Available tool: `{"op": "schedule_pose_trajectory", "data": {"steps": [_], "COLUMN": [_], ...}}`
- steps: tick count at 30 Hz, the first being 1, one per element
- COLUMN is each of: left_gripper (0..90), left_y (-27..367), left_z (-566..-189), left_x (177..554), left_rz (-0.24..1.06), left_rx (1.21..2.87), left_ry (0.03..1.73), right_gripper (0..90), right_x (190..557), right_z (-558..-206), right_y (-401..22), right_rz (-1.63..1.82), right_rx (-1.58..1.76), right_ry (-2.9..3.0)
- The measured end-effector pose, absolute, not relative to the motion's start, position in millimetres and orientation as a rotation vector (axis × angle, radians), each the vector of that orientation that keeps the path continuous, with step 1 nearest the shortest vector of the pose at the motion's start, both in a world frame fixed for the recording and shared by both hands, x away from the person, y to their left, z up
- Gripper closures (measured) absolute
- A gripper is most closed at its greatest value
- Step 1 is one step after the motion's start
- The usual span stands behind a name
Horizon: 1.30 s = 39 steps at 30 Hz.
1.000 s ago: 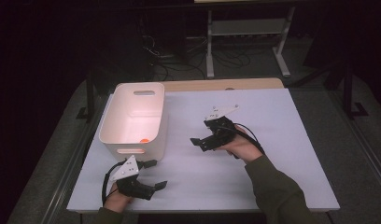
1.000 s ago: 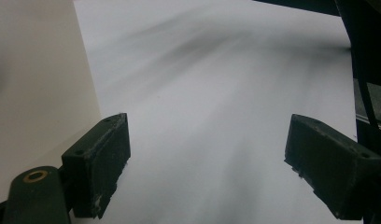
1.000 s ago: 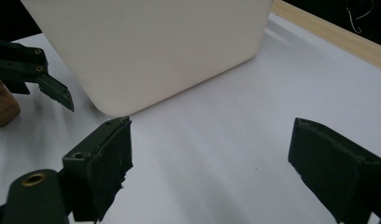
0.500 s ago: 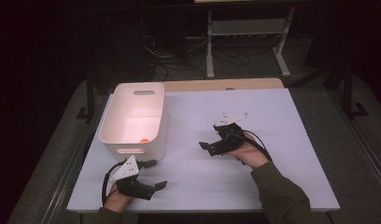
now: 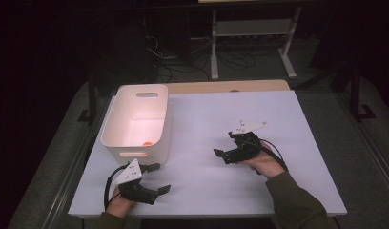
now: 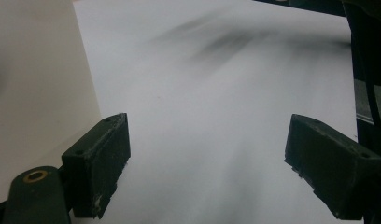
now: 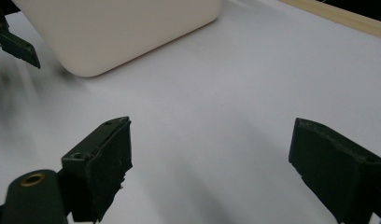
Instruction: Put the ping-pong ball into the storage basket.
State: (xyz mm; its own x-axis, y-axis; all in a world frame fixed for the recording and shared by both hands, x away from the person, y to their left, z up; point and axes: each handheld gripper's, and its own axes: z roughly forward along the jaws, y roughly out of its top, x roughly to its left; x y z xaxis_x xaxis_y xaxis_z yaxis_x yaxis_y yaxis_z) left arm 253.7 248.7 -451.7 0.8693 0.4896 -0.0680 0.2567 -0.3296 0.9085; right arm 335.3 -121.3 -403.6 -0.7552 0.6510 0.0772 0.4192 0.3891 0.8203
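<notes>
A white plastic bin (image 5: 135, 119) stands on the left part of the white table (image 5: 288, 119), with a small orange thing (image 5: 147, 142) on its floor. My left gripper (image 5: 160, 178) rests low near the table's front edge, just in front of the bin. Its jaws are wide open over bare table (image 6: 207, 158), and the bin wall (image 6: 39, 93) is at the left of its view. My right gripper (image 5: 221, 155) is held mid-table, right of the bin, pointing toward it. It is open with nothing between the jaws (image 7: 209, 158), and the bin (image 7: 118, 32) lies ahead of it.
A wooden strip (image 5: 221, 87) runs along the table's far edge. Beyond it stand a metal rack (image 5: 250, 28) and loose cables on a dark floor. The left gripper's jaw tip (image 7: 16, 44) shows at the upper left of the right gripper view.
My right hand has drifted right and toward the front of the table, sinking a little, with its jaws still open. The left gripper and the bin have stayed put.
</notes>
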Motion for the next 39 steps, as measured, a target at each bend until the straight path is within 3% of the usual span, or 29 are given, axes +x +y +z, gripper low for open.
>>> {"op": "schedule_pose_trajectory", "data": {"steps": [39], "left_gripper": [14.0], "left_y": [248], "left_z": [-452], "left_x": [254], "left_rz": [0.262], "left_rx": [1.931], "left_ry": [0.552], "right_gripper": [0.0], "right_x": [287], "right_z": [-425], "right_y": [-182], "right_rz": [1.305], "right_rx": [1.059], "right_ry": [2.266]}}
